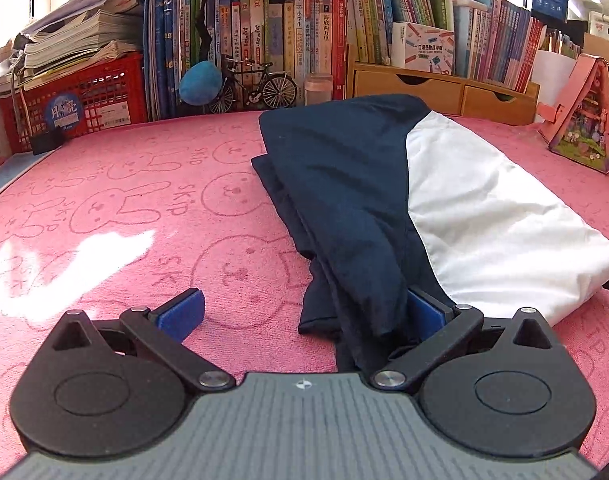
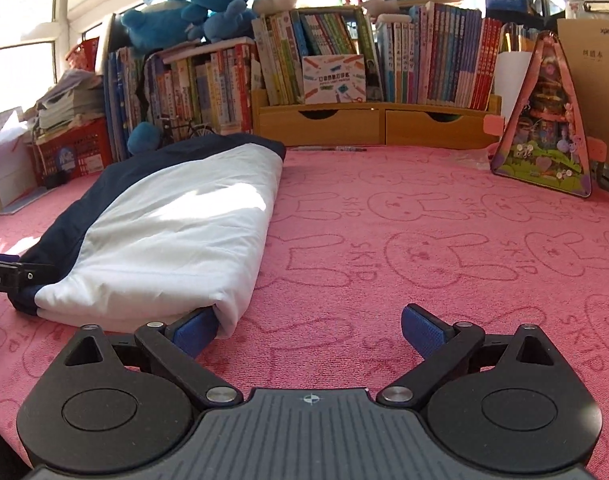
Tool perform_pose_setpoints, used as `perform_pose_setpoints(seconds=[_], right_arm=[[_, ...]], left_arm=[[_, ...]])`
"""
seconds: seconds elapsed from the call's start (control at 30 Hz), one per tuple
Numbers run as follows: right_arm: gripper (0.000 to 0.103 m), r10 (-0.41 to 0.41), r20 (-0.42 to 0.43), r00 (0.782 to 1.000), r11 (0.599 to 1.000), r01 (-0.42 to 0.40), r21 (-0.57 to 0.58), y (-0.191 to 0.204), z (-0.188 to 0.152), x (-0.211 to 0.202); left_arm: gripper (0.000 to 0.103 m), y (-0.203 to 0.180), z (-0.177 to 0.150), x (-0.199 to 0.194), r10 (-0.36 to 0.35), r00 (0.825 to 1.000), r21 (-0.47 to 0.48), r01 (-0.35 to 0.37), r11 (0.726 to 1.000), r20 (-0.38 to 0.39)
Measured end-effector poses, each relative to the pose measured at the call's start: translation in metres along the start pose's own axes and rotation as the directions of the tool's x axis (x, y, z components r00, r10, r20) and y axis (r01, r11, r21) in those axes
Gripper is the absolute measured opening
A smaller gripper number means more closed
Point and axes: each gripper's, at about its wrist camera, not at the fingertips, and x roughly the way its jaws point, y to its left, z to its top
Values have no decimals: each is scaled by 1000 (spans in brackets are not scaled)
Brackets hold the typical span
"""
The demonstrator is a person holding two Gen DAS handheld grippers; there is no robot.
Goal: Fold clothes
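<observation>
A navy and white garment [image 1: 388, 204] lies folded lengthwise on the pink rabbit-print cloth [image 1: 144, 208]. My left gripper [image 1: 304, 312] stands open at its near navy end; loose navy fabric drapes over the right finger and hangs between the jaws. In the right wrist view the same garment [image 2: 164, 240] stretches away at left. My right gripper [image 2: 308, 328] is open at its near white corner, the left finger touching the fold's edge and the right finger over bare cloth. The left gripper's tip [image 2: 8, 276] shows at the far left edge.
Books fill the back on a wooden drawer shelf [image 2: 376, 124]. A red crate [image 1: 76, 104] with stacked papers stands back left, beside a model bicycle [image 1: 256, 88] and blue plush toys [image 2: 192, 4]. A pink triangular toy house [image 2: 544, 120] stands at right.
</observation>
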Motion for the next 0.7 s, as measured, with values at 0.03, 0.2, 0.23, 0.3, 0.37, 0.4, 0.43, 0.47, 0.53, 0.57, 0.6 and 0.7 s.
perform_pose_setpoints(seconds=[0.03,0.2,0.23,0.3,0.37,0.4,0.43,0.47,0.53,0.57,0.6,0.7], right_arm=[[98,-3,-8,1000,1000,3,-25,7,1,3],[77,10,20,1000,981,-6,-194,44,8,9],[64,-5,38,999,976,13,-219,47,10,9],[62,-30,75,997,958,51,-284,54,7,5],[55,-65,126,990,920,108,-376,64,0,-1],[54,-80,151,985,897,137,-420,68,-5,-3],[54,-93,175,980,872,165,-461,71,-9,-6],[54,-105,201,974,843,194,-501,74,-14,-9],[54,-113,206,972,837,205,-507,71,-16,-10],[56,-112,200,973,847,199,-494,69,-15,-10],[57,-111,194,975,856,193,-480,67,-14,-11],[63,-81,118,990,947,113,-300,56,-2,-4]], left_arm=[[103,0,0,1,0,1000,0,0,1000,-4],[103,1,0,0,1,1000,-11,-1,1000,-8],[103,1,0,0,2,1000,-11,-2,1000,-8],[103,-1,-1,0,6,1000,-4,-6,1000,-6],[103,-3,-1,0,7,1000,6,-7,1000,-3],[103,-3,0,0,6,1000,9,-6,1000,-3],[103,-3,0,0,5,1000,11,-5,1000,-2],[103,-3,0,0,4,1000,14,-4,1000,-1],[103,-1,0,1,-12,1000,9,12,1000,-6],[103,0,1,2,-19,1000,6,20,1000,-10],[103,0,1,2,-19,1000,4,19,1000,-10],[103,1,1,2,-14,1000,1,14,1000,-11]])
